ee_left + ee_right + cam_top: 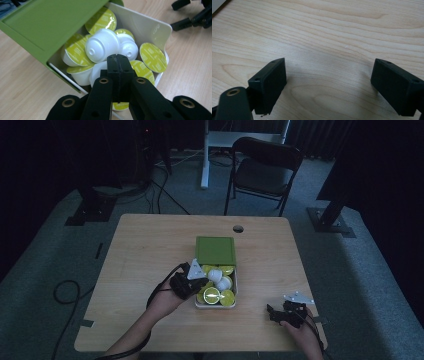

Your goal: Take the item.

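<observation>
Table [150, 245] first: the white box [152, 25] of coffee capsules sits near its middle, its green lid [215, 250] tipped back on the far side, so the opening is done and every capsule I can see is still inside. My left gripper [117, 58] hangs over the box's near-left edge with its jaws pressed flat together and nothing between them, tip just beside a white capsule [102, 48] lying on the heap. My right gripper [329, 82] rests on bare wood right of the box, jaws wide and empty; I judge the picking-out barely begun.
</observation>
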Motion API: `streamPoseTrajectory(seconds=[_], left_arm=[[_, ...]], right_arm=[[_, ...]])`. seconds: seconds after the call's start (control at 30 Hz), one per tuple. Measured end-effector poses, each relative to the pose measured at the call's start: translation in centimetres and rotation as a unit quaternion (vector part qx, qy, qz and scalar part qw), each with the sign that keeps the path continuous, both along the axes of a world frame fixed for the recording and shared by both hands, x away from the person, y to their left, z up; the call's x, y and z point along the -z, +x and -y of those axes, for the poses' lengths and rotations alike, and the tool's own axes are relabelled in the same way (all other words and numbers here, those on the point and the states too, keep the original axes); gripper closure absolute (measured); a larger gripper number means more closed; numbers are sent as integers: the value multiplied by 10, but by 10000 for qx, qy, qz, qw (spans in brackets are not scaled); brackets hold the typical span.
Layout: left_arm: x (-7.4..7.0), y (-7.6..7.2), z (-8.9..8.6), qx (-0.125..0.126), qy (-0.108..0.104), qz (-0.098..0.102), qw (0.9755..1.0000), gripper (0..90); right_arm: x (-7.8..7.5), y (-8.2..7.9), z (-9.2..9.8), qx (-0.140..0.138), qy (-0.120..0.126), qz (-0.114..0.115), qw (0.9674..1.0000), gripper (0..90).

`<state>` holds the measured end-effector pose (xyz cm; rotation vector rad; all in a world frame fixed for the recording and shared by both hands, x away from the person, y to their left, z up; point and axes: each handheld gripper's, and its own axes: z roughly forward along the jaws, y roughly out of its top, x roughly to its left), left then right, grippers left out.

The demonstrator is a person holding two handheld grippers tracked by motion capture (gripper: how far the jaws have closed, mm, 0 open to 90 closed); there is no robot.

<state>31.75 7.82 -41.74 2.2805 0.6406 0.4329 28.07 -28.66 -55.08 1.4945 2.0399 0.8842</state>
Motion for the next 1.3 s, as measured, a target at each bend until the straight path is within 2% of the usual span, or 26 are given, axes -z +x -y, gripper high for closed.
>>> streamPoseTrajectory(seconds=[0.17, 0.7, 0.93, 1.3], left_arm=[[-7, -1, -1, 17, -6, 120, 9999, 900], [-34, -7, -11, 108, -340, 255, 9990, 900], [-46, -11, -15, 143, -384, 368, 9985, 900], [-53, -11, -31, 1, -431, 433, 9981, 900]], right_arm=[[0, 0, 0, -1, -3, -3, 10000, 125], [0, 0, 0, 5, 3, -10, 10000, 125], [0, 0, 0, 2, 1, -10, 10000, 125], [0, 0, 0, 1, 0, -6, 10000, 125]])
